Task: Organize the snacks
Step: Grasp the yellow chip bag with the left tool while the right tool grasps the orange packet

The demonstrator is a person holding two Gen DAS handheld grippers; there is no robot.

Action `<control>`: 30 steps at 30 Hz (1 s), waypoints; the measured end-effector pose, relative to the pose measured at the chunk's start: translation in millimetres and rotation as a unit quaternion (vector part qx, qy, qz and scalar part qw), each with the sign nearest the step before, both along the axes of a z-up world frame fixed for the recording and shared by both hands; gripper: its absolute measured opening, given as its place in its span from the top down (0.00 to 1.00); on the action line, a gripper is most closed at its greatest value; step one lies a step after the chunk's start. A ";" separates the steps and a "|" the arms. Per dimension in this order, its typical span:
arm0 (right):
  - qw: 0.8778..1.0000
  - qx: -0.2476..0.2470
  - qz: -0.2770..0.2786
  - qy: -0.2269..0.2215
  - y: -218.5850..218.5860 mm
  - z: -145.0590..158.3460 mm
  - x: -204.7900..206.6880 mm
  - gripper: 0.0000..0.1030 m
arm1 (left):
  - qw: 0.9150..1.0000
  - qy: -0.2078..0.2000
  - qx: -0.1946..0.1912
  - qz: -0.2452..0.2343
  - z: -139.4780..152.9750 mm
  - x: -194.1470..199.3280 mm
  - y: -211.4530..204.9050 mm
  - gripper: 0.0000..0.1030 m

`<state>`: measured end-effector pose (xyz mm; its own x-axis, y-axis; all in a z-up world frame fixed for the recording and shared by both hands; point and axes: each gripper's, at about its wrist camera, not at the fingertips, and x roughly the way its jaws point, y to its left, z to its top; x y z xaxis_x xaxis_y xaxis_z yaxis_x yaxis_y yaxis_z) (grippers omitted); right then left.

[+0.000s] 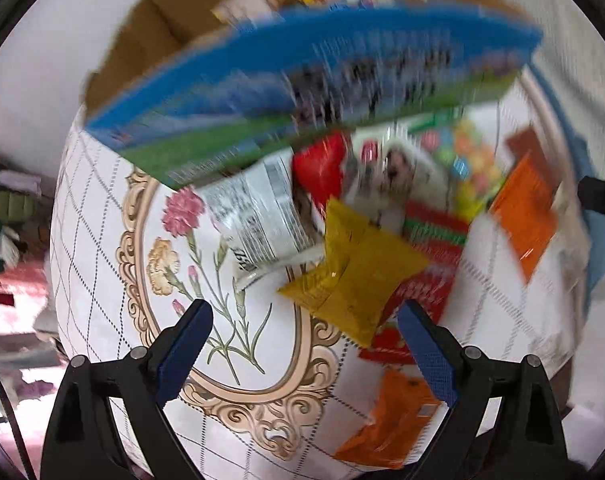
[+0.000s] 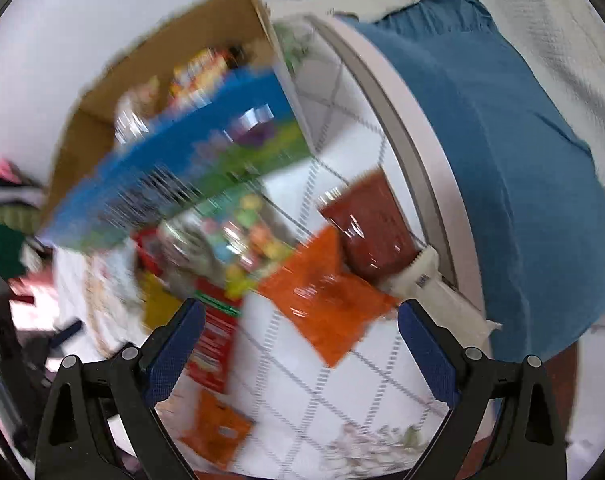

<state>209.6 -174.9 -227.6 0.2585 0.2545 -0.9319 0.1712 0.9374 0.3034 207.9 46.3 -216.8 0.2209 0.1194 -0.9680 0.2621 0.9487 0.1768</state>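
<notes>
Both claws were spread wide with nothing between their blue pads. The left gripper (image 1: 304, 354) hung over a round table (image 1: 98, 288) covered in a cloth printed with carnations in an ornate frame. The right gripper (image 2: 300, 354) hung over the same cloth near the table's grey rim.

Loose snacks lay scattered on the cloth. Nearest the left gripper were an orange packet (image 1: 394, 424) and a yellow pouch (image 1: 354, 268) overlapping a red box (image 1: 426, 280). Just beyond lay a silver wrapper (image 1: 258, 216) with a barcode and print too blurred to read.

Under the right gripper sat a larger orange bag (image 2: 326, 292) touching a dark red bag (image 2: 370, 224).

Farther back, a blue-and-green box (image 1: 302, 76) leaned tilted at an open cardboard carton (image 1: 158, 24), which held several colourful packets; their labels were smeared.
</notes>
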 end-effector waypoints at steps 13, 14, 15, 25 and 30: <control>0.978 -0.129 0.164 0.027 49.4 -73.3 17.4 0.21 | 0.996 0.042 0.011 -0.074 -52.4 19.6 -34.0 0.32; 0.978 -0.130 0.161 0.026 49.6 -74.7 17.5 0.23 | 0.997 0.050 0.001 -0.063 -52.9 21.5 -34.6 0.43; 0.979 -0.129 0.157 0.025 49.4 -75.5 17.2 0.24 | 0.997 0.055 -0.008 -0.052 -53.3 22.7 -33.0 0.46; 0.991 -0.021 0.079 0.106 46.1 -82.8 -9.1 0.30 | 0.977 0.128 -0.103 0.139 -67.3 -7.4 33.5 0.46; 0.990 0.012 0.084 0.111 48.6 -83.8 -19.5 0.24 | 0.973 0.132 -0.132 0.137 -80.4 -19.8 44.8 0.45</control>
